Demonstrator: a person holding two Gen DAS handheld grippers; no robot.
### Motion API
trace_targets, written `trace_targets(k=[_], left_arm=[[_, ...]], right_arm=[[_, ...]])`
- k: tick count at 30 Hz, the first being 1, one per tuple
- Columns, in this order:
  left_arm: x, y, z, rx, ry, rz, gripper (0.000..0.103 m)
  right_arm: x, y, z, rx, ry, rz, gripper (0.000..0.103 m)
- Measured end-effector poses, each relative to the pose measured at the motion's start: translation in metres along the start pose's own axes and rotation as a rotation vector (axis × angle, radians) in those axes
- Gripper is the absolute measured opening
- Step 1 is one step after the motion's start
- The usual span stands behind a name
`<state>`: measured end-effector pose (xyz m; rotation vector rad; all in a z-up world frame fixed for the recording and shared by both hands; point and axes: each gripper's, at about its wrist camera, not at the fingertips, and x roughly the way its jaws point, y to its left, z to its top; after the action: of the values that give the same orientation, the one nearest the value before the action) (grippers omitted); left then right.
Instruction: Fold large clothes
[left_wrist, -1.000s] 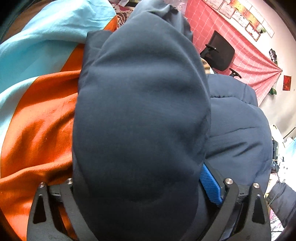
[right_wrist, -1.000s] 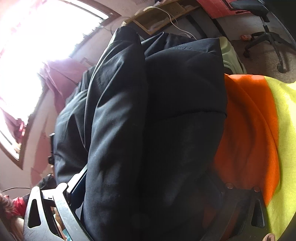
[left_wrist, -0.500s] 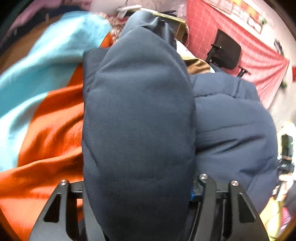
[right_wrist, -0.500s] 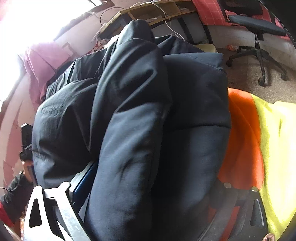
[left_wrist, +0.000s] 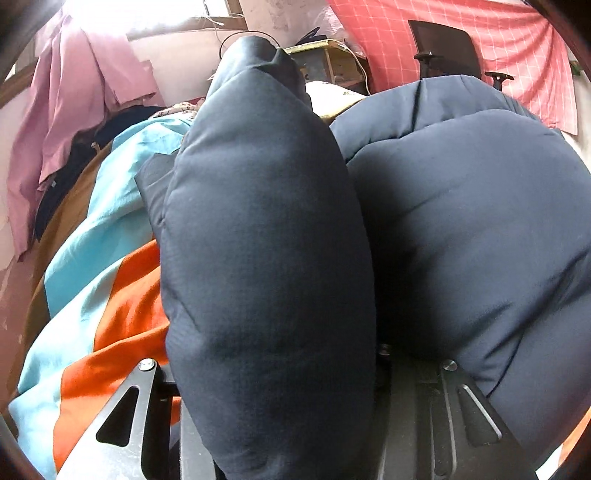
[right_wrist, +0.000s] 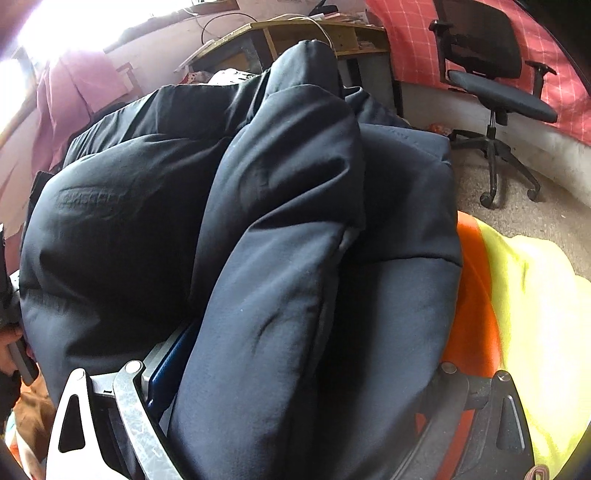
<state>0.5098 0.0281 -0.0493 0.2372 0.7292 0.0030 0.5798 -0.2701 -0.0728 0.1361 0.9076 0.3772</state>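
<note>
Surface: a blanket (left_wrist: 110, 295) in orange and light blue panels; the right view shows its orange and yellow edge (right_wrist: 528, 314). Room behind: pink cloth (left_wrist: 70, 122) hanging at a bright window, a wooden desk (right_wrist: 306, 33) with cables, a black office chair (right_wrist: 491, 74) on bare floor, a red checked cloth (left_wrist: 517, 44) on the wall.

Dark blue puffy jacket (left_wrist: 266, 258) lies on the blanket, filling both views. In the left view one padded roll runs lengthwise away from the camera, its far end pointing up toward the desk; a second, broader bulge (left_wrist: 472, 221) sits just beside it on the right.

Left gripper (left_wrist: 266, 424): fingers clamped on the near end of the roll, fabric bulging over them.

Right gripper (right_wrist: 295, 424): fingers set wide, closed on a thick fold of the jacket (right_wrist: 280, 258).

Only the right view shows the floor, the chair's wheeled base and the yellow panel; only the left view shows the light blue panels.
</note>
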Motion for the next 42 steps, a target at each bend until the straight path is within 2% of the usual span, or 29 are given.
trace_targets(k=[4, 8, 11, 13, 17, 19, 22, 32, 42], left_arm=[[-0.003, 0.003, -0.007, -0.001, -0.001, -0.002, 0.033], [-0.011, 0.001, -0.002, -0.003, 0.003, -0.007, 0.031], [-0.008, 0.013, 0.004, -0.022, 0.006, -0.015, 0.028], [-0.008, 0.018, 0.006, -0.033, 0.010, -0.020, 0.025], [-0.013, 0.021, 0.009, -0.032, 0.018, -0.026, 0.022], [-0.019, 0.026, 0.012, -0.054, 0.021, -0.042, 0.021], [-0.031, 0.036, 0.018, -0.094, 0.009, -0.066, 0.019], [-0.088, 0.049, 0.018, -0.124, -0.017, -0.121, 0.019], [-0.137, 0.054, 0.000, -0.112, -0.019, -0.139, 0.019]], right_arm=[[-0.001, -0.013, -0.001, 0.056, 0.028, 0.048, 0.099], [-0.007, 0.001, 0.000, -0.014, 0.004, -0.020, 0.094], [-0.014, 0.012, 0.000, -0.044, -0.011, -0.055, 0.082], [-0.020, 0.023, 0.000, -0.078, -0.021, -0.094, 0.068], [-0.030, 0.040, 0.004, -0.145, -0.006, -0.156, 0.051], [-0.037, 0.045, 0.005, -0.143, -0.006, -0.169, 0.039], [-0.046, 0.055, 0.007, -0.165, -0.019, -0.197, 0.030], [-0.094, 0.091, 0.018, -0.232, -0.073, -0.216, 0.024], [-0.148, 0.129, -0.008, -0.259, -0.109, -0.194, 0.024]])
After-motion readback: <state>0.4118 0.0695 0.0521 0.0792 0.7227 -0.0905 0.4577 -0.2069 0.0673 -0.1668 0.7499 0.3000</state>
